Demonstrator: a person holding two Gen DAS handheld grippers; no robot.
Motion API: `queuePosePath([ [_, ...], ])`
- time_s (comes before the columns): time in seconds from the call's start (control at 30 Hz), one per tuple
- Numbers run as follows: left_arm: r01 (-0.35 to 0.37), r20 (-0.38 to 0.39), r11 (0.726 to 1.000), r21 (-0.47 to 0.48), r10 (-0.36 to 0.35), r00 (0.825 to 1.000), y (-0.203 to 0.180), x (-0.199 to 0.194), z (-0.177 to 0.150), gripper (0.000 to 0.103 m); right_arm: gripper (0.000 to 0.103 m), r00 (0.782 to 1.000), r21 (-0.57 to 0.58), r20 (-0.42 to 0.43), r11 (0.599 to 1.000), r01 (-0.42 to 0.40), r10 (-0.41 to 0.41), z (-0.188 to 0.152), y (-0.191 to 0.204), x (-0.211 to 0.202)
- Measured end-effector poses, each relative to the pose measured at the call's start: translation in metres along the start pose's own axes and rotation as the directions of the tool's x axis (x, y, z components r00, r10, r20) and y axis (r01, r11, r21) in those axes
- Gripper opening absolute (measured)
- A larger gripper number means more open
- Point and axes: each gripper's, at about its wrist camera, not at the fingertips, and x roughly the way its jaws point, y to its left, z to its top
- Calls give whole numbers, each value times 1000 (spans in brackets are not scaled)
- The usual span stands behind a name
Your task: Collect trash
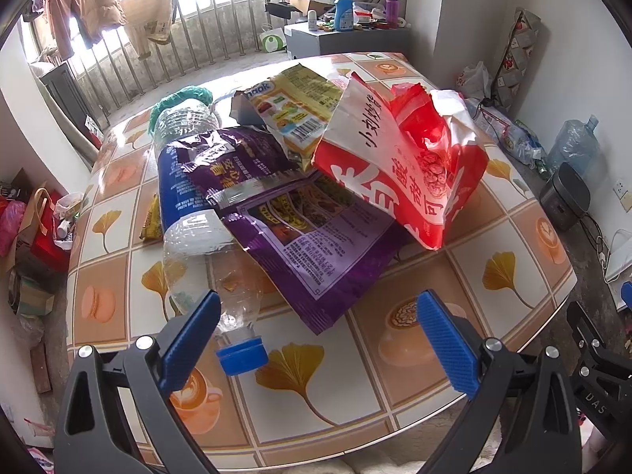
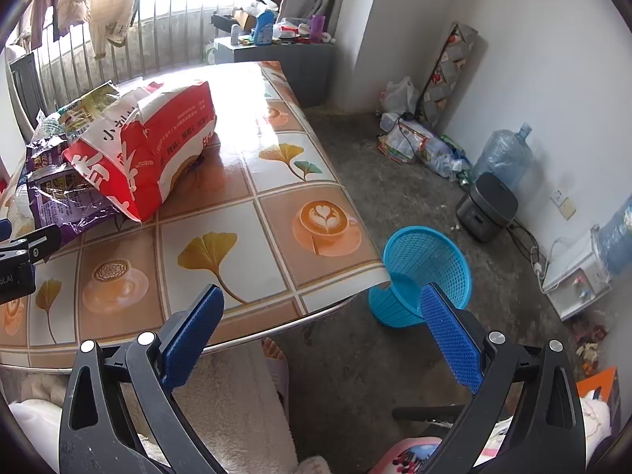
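Note:
A pile of trash lies on the patterned table (image 1: 493, 272): a clear plastic bottle (image 1: 193, 213) with a blue cap (image 1: 241, 355), a purple wrapper (image 1: 312, 241), a red and white bag (image 1: 399, 166) and a yellow wrapper (image 1: 300, 106). My left gripper (image 1: 316, 324) is open and empty, just in front of the bottle cap and the purple wrapper. My right gripper (image 2: 322, 316) is open and empty over the table's near right corner. The red and white bag (image 2: 150, 146) and the purple wrapper (image 2: 59, 193) also show in the right wrist view. A blue mesh bin (image 2: 424, 272) stands on the floor beside the table.
A small yellow packet (image 1: 152, 221) lies left of the bottle. A rice cooker (image 2: 488, 205), water jugs (image 2: 503, 156), a white appliance (image 2: 578, 276) and bags (image 2: 414, 142) line the right wall. A railing (image 1: 158, 59) and a cluttered cabinet (image 1: 343, 35) stand behind the table.

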Motion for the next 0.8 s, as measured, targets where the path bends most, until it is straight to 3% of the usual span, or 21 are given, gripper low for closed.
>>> queuePosePath([
  [0.37,43,17,999,22,-43,999,-5,-5,0,97,96,1000,-1,1,1000,11,-11,1,0,-2],
  [0.8,46,24,999,29,-47,999,-8,-6,2,97,96,1000,8,6,1000,23,-24,1,-5,-6],
])
